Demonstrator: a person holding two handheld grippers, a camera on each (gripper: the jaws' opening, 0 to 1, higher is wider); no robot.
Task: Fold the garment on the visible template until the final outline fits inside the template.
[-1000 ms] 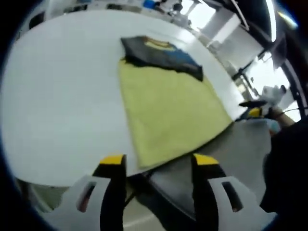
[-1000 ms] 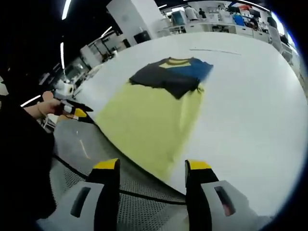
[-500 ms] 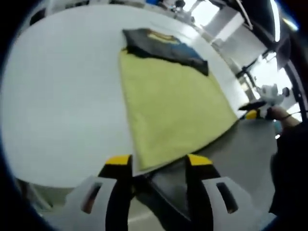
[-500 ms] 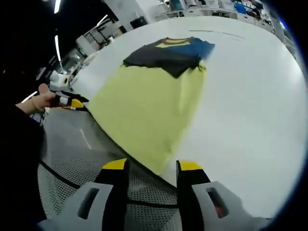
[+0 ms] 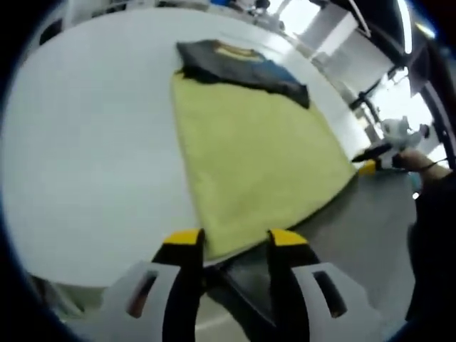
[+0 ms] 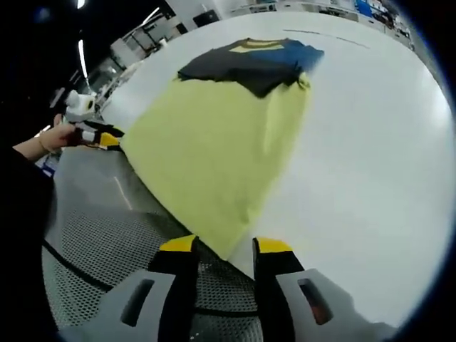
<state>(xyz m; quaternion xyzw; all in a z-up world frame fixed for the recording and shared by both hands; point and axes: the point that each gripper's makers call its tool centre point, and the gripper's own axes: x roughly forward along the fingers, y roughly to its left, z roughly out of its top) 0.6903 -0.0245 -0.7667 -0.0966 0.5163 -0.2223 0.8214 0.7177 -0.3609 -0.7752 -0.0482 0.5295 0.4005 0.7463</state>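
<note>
- We are holding the left gripper (image 5: 234,241) at the near edge of the round white table (image 5: 85,142); its yellow-tipped jaws are standing a narrow gap apart on either side of the near corner of the pale yellow rectangular cloth template (image 5: 249,149), and we cannot tell whether they are pinching it.
- We are holding the right gripper (image 6: 226,246) at the other near corner of the template (image 6: 214,142); its jaws are likewise narrowly parted around the cloth's tip, and again the grip is not clear.
- The dark grey, blue and yellow garment (image 5: 242,64) is lying crumpled on the far end of the template, overlapping its far edge, on the table.
- In the right gripper view the garment (image 6: 249,60) is sitting at the template's far end, with the table (image 6: 370,142) stretching off beside it.
- In the left gripper view the right gripper (image 5: 365,167) is showing at the template's far side corner, with a hand (image 5: 413,160) behind it.
</note>
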